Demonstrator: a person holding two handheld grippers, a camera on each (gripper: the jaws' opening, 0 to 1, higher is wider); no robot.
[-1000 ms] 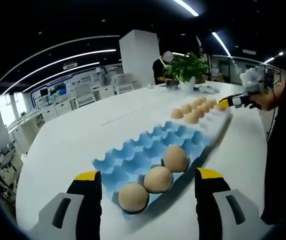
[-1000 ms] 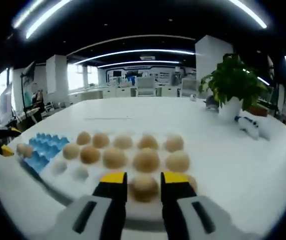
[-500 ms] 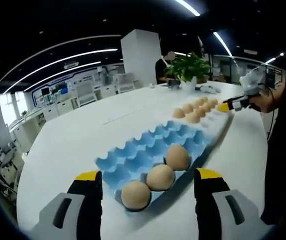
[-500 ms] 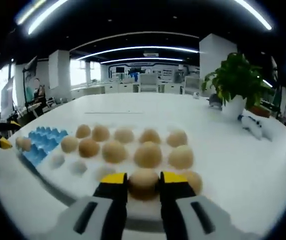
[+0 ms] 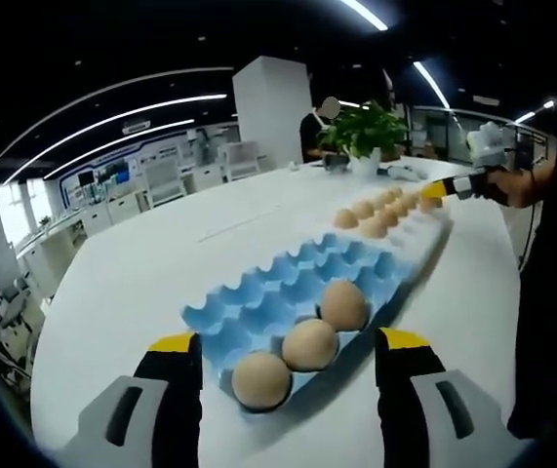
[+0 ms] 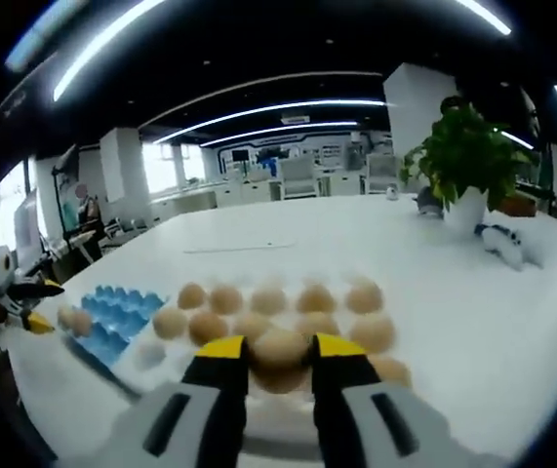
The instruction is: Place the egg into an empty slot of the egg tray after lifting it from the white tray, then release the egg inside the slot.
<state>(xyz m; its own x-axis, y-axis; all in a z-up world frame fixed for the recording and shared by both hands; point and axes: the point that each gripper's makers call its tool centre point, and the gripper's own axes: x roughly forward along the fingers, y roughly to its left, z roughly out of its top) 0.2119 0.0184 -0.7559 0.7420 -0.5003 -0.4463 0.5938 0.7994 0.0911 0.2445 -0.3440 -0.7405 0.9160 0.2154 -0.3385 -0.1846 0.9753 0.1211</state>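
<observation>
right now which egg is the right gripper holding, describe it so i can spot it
On the big white table lies the white tray of brown eggs, beside the blue egg tray. The held egg sits between the right gripper's yellow-tipped fingers, unlike its neighbours resting in slots.
</observation>
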